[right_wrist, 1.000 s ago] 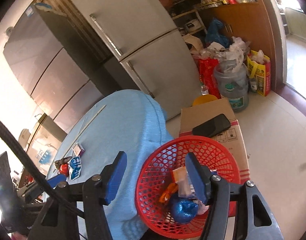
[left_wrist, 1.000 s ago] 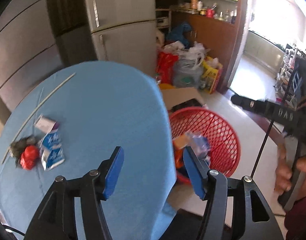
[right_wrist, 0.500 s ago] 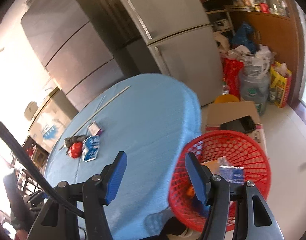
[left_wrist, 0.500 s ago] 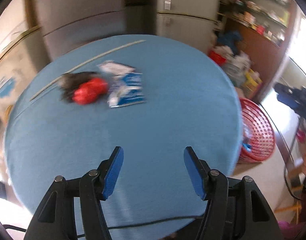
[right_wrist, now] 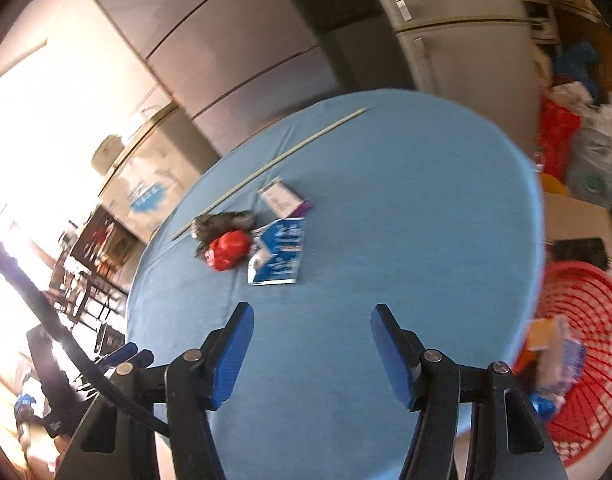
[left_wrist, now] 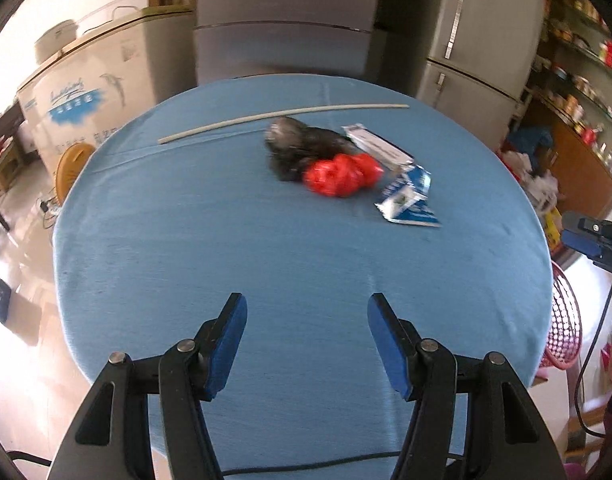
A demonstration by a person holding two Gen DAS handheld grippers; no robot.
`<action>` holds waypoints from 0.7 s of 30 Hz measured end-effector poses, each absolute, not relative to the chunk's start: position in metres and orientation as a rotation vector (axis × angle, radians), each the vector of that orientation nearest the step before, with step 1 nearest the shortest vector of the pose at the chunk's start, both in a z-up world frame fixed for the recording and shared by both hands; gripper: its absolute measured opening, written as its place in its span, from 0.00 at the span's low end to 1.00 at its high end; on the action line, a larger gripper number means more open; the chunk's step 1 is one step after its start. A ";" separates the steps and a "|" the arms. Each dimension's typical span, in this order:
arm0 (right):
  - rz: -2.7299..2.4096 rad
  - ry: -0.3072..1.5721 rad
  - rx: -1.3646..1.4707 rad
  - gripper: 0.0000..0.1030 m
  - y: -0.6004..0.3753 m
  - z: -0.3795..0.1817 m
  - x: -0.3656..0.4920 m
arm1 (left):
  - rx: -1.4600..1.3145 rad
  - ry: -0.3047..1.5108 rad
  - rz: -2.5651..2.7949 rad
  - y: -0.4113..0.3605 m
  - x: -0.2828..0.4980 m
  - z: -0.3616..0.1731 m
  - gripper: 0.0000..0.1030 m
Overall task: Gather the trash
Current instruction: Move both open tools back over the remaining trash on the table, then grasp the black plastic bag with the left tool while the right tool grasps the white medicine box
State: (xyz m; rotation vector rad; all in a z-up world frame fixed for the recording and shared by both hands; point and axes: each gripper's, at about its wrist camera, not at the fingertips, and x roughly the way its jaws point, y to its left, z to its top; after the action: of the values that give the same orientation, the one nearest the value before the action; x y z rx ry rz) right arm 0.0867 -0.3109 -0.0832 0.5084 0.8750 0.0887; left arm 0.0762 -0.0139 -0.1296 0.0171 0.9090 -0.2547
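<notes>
A round counter covered in blue cloth [left_wrist: 265, 260] fills the middle. Behind it stand tall grey metal refrigerators [left_wrist: 285, 20]; left of the counter sits a white chest freezer with a blue logo [left_wrist: 85, 96]. Right of it, wooden shelves of jars [left_wrist: 582, 92].

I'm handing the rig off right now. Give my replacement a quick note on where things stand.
Left claw: open, empty, over the blue table.
Right claw: open, empty.
Left on the table: red crumpled bag, dark clump, blue-white wrapper, white packet, long white stick.
Done: some trash already lies in the red basket beside the table.
</notes>
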 end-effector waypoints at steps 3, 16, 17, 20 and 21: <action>0.120 0.899 0.489 0.63 -0.293 -0.086 0.116 | -0.006 0.915 -0.230 -0.001 0.087 -0.133 0.62; 0.178 0.943 0.305 0.63 -0.261 -0.092 0.229 | 0.025 0.887 -0.222 0.007 0.174 -0.111 0.63; 0.183 0.945 0.298 0.63 -0.261 -0.093 0.236 | 0.022 0.885 -0.230 0.006 0.182 -0.110 0.63; 0.206 0.959 0.256 0.63 -0.254 -0.099 0.265 | 0.010 0.890 -0.255 0.000 0.214 -0.109 0.65; 0.211 0.966 0.248 0.63 -0.253 -0.102 0.271 | 0.002 0.899 -0.265 -0.003 0.226 -0.110 0.66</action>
State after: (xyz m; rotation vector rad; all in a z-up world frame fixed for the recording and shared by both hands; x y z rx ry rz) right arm 0.2708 -0.2532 -0.1016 0.2482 0.9656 0.2106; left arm 0.2259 -0.0031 -0.1096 0.0022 0.8987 -0.2649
